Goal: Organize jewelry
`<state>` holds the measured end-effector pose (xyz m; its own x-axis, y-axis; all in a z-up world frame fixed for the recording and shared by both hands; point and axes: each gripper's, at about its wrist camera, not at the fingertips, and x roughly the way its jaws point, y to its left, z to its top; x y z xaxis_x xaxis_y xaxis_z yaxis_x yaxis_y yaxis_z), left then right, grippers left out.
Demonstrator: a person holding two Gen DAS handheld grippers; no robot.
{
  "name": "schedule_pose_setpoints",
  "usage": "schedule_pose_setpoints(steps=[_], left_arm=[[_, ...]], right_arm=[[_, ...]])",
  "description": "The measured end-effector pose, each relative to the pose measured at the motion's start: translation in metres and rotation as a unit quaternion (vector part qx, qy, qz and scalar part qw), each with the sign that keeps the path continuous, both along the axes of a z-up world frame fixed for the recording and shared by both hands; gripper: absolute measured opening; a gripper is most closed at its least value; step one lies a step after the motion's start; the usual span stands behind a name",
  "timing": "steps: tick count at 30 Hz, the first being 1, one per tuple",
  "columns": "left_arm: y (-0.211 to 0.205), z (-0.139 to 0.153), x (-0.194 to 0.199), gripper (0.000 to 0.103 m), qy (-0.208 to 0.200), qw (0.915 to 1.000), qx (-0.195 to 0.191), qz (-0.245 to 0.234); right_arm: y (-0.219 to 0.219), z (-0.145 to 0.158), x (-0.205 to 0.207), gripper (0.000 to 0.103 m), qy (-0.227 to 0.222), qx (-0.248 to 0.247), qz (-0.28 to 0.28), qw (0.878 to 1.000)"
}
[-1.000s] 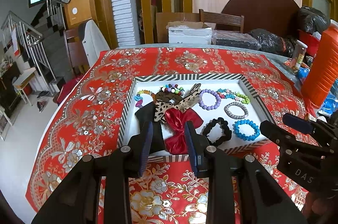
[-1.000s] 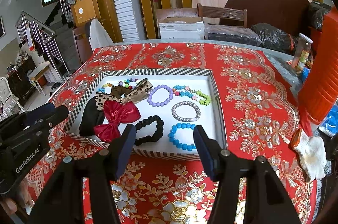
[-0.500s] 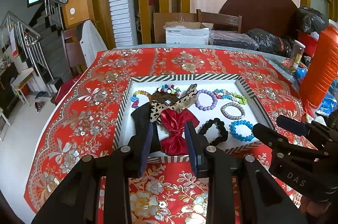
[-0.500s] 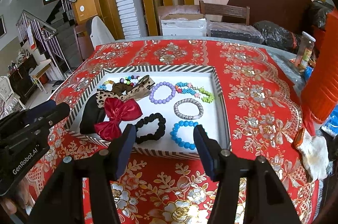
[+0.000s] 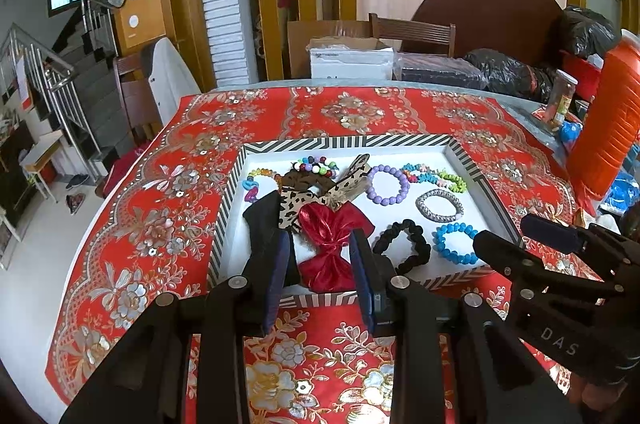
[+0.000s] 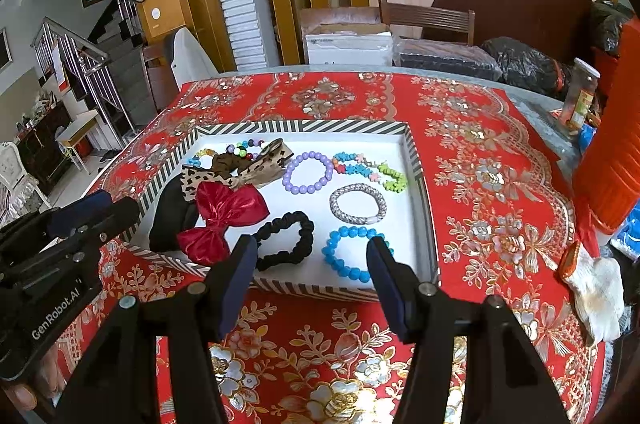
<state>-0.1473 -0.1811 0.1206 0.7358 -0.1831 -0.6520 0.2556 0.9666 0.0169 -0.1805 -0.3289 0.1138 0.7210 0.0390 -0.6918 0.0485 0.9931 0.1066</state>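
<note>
A striped tray (image 6: pixel 416 159) sits on the table (image 6: pixel 480 183) under a red flowered cloth, and all the jewelry lies inside it. On its left side a red bow (image 6: pixel 224 220), a leopard-print bow (image 6: pixel 240 171) and a black cloth piece (image 6: pixel 172 220) are heaped together, partly covering a multicoloured bead bracelet (image 6: pixel 244 147). To the right, well spread out, lie a purple bracelet (image 6: pixel 307 172), a bright flower-bead strand (image 6: pixel 372 169), a silver bracelet (image 6: pixel 358 203), a black scrunchie (image 6: pixel 286 236) and a blue bracelet (image 6: pixel 350 252).

Both tools hover over the near edge of the tray, touching nothing. The left hand-held gripper (image 5: pixel 320 272) has its jaws partly apart and empty, lined up with the red bow. The right hand-held gripper (image 6: pixel 310 276) stands wider, also empty, framing the gap between scrunchie and blue bracelet.

The sorting appears not yet begun. The tangled left heap probably needs attention first: lifting the red bow by its knotted middle should free it without dragging the leopard bow along. Beaded bracelets roll and slip, so pinching across one side of the ring should hold better.
</note>
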Motion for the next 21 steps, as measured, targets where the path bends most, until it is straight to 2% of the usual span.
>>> schedule_pose_setpoints(steps=[21], left_arm=[[-0.0014, -0.0048, 0.0038, 0.031, 0.008, 1.0000, 0.003, 0.000]], right_arm=[[-0.0005, -0.0035, 0.0024, 0.060, 0.005, 0.001, 0.001, 1.000]])
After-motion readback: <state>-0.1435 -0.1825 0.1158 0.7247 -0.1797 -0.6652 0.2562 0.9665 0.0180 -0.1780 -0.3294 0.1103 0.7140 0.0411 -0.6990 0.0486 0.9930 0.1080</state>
